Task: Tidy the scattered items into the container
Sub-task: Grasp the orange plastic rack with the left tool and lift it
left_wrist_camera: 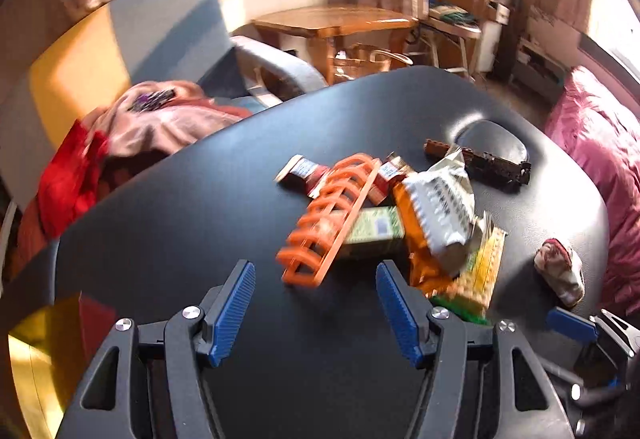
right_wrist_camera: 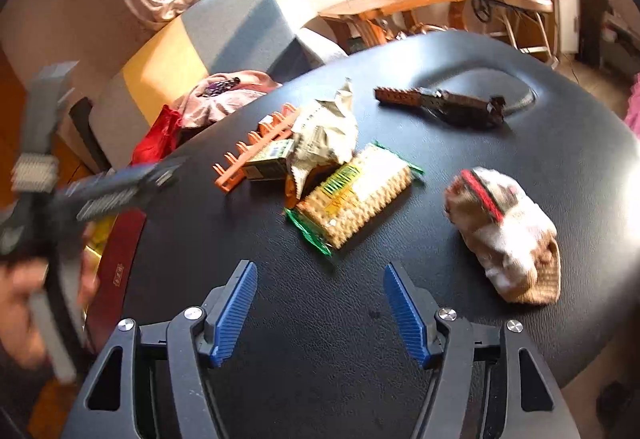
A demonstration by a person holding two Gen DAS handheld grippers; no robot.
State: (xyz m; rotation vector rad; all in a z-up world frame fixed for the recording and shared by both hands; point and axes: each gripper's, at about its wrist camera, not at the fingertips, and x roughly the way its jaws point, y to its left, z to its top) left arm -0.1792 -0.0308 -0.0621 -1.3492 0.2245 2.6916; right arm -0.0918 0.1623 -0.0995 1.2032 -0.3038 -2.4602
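An orange plastic basket [left_wrist_camera: 332, 217] lies tipped on its side on the black table [left_wrist_camera: 200, 239], with snack packets around it: a green box [left_wrist_camera: 376, 233], a crumpled white bag [left_wrist_camera: 438, 207], a cracker pack [right_wrist_camera: 356, 195]. A rolled sock [right_wrist_camera: 504, 235] lies to the right, and a brown brick toy [right_wrist_camera: 440, 101] farther back. My left gripper [left_wrist_camera: 316, 309] is open and empty, just short of the basket. My right gripper [right_wrist_camera: 318, 309] is open and empty, in front of the cracker pack. The basket also shows in the right wrist view [right_wrist_camera: 256, 147].
An armchair [left_wrist_camera: 132, 51] with clothes [left_wrist_camera: 160, 123] stands beyond the table's left edge. A wooden table [left_wrist_camera: 336, 27] is behind. A pink bedcover [left_wrist_camera: 600, 159] lies to the right. A padded bump [left_wrist_camera: 492, 147] sits on the table's far side.
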